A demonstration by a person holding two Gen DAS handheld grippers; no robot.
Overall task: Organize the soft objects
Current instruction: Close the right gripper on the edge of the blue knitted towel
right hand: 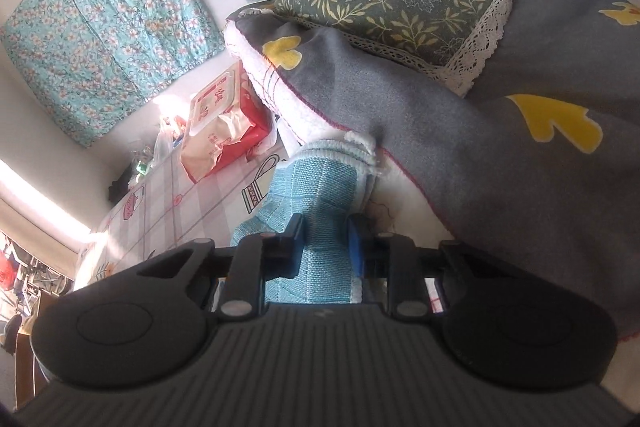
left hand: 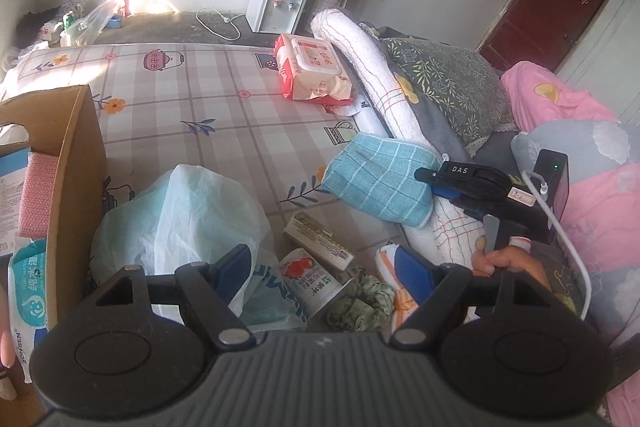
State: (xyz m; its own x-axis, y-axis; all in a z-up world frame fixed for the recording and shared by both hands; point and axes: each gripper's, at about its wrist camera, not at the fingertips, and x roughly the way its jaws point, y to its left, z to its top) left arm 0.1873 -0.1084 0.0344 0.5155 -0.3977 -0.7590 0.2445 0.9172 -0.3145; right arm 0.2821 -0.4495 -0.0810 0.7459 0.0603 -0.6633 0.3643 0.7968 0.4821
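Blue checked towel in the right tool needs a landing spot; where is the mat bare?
Bare mat runs between the cardboard box and the red wipes pack. Crowded nearer: plastic bag, can, and towel by the bedding.

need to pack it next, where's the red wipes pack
In the left wrist view the red wipes pack lies on the checked mat's far right side, against the rolled white blanket, beyond the blue cloth.

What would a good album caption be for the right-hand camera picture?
Right gripper pinching a blue checked cloth at the edge of a grey blanket.
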